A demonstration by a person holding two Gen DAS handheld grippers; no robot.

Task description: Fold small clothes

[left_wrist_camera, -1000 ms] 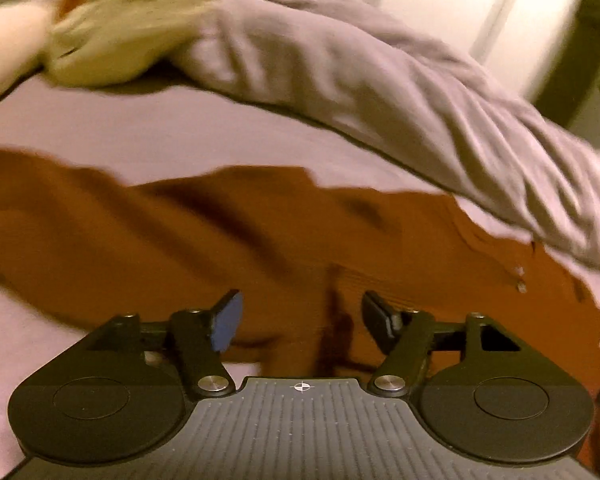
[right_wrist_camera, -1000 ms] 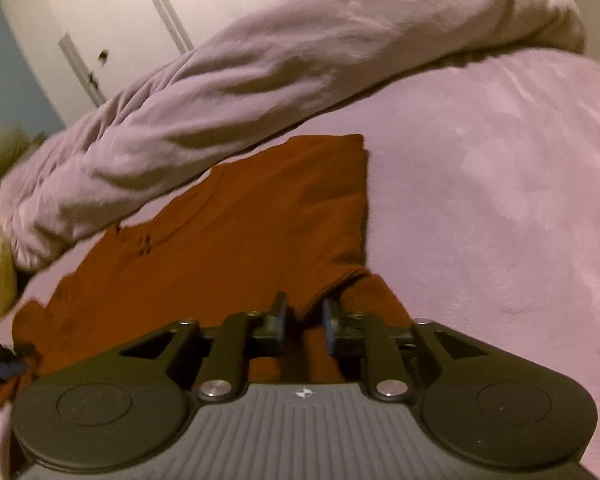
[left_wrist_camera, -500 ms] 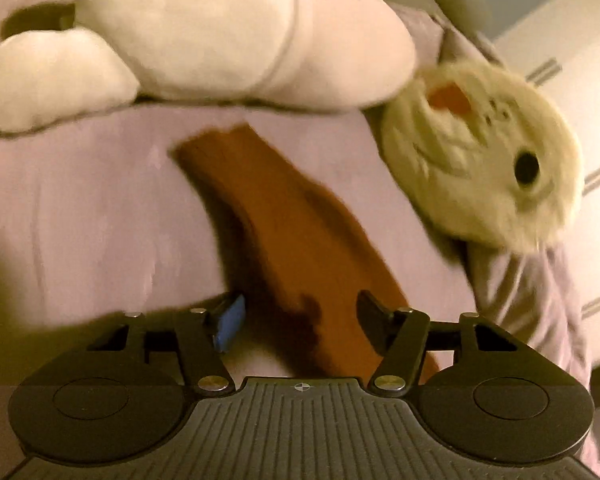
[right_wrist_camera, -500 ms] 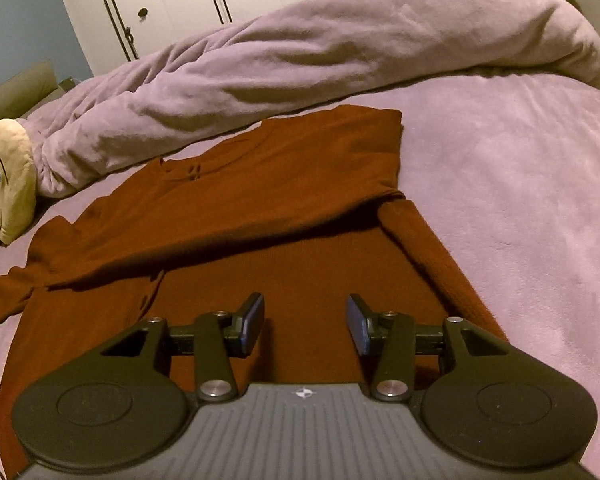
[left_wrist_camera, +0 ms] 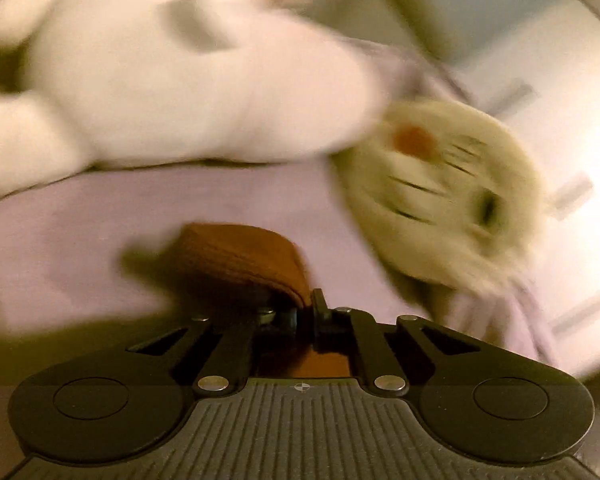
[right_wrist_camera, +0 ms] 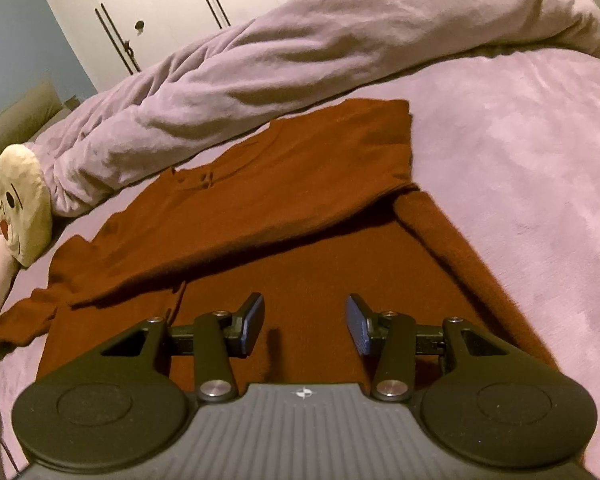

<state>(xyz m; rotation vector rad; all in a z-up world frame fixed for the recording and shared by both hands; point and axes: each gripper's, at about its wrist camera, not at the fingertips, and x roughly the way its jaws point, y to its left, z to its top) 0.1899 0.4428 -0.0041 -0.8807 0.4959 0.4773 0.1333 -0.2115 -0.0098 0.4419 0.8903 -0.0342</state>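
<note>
Your left gripper [left_wrist_camera: 306, 312] has its jaws pinched together on the cuff end of one sleeve [left_wrist_camera: 240, 260] of the rust-brown sweater [right_wrist_camera: 308, 216]; the cloth bunches up toward 11 o'clock of the jaws on the lilac bed [left_wrist_camera: 80, 232]. Two plush toys lie beyond it: a large white one [left_wrist_camera: 160, 80] at 10 o'clock and a round cream face cushion [left_wrist_camera: 444, 192] at 2 o'clock, both blurred. Your right gripper [right_wrist_camera: 305, 322] hangs over the sweater's lower body with its jaws spread wide and nothing between them. The one sweater lies flat on the bed, partly folded over itself. One rolled lilac duvet [right_wrist_camera: 300, 48] runs behind it at 12 o'clock.
</note>
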